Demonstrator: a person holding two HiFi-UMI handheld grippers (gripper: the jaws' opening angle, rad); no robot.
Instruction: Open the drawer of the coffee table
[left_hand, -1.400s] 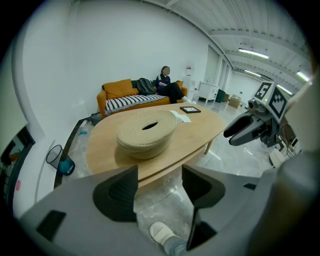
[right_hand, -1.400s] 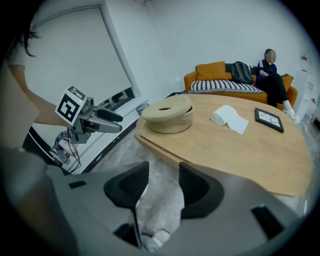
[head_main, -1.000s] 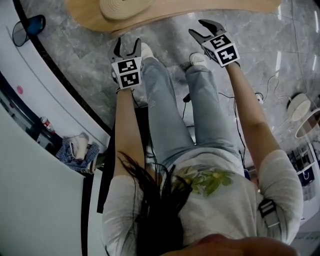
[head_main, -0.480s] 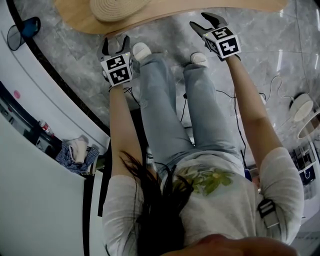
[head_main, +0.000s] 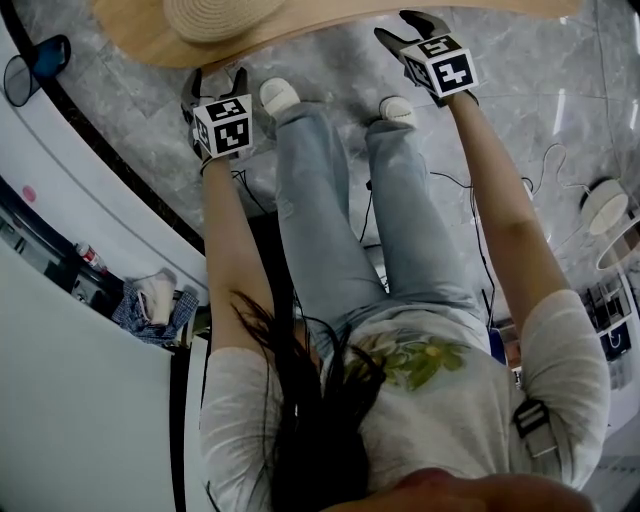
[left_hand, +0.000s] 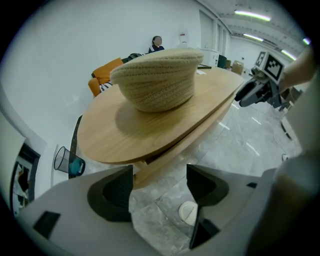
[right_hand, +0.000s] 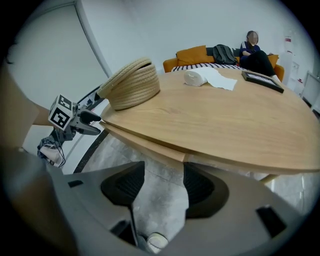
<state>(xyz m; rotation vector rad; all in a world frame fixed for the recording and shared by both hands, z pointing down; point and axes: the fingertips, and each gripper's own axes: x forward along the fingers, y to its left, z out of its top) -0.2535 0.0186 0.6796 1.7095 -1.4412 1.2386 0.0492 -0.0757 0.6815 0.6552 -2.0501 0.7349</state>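
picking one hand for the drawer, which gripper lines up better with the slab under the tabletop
Left, probably. All jaws have just been opening, gripping nothing. The jaws of the left gripper frame the end of the drawer slab; those of the right gripper frame only floor, the slab just above.

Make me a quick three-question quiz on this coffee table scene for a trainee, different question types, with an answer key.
1. Multiple choice: what sits on the coffee table nearest the left gripper? A) a woven straw item B) a glass vase C) a stack of plates
2. True or false: the left gripper's jaws are clamped on the table's edge.
3. Short answer: what on the floor shows through the gap between the right gripper's jaws?
Key: 1. A. 2. False: they have just been opening, with nothing between them. 3. The person's white shoe; these jaws, also just opening, hold nothing.
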